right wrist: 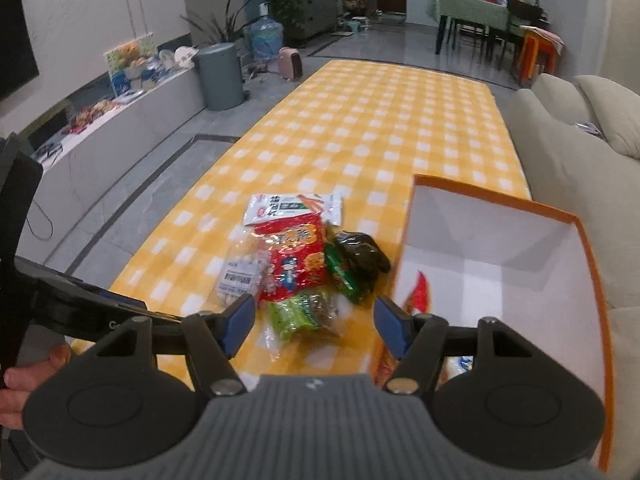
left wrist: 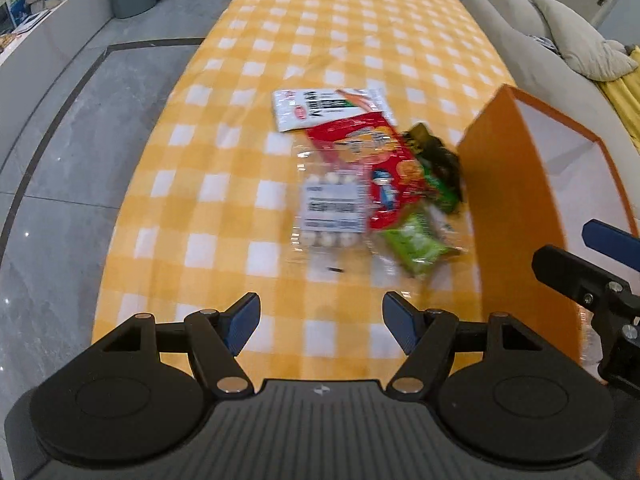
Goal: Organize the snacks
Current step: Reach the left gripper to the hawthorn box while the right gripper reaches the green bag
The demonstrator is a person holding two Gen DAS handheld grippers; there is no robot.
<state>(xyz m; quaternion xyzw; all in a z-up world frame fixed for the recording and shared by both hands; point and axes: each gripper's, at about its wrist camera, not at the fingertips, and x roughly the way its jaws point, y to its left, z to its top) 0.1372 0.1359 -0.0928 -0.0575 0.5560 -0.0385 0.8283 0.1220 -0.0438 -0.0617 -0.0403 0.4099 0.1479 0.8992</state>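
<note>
Both tongs hang tilted down over the near end of the table (left wrist: pixel 224 160), each with its blue-padded jaws apart and nothing between them. The left tongs (left wrist: pixel 321 322) sit to the left of the right tongs (right wrist: pixel 315 322), whose black arm shows at the right edge of the left wrist view. A hand (right wrist: pixel 28 380) grips the left handle, fingers curled.
</note>
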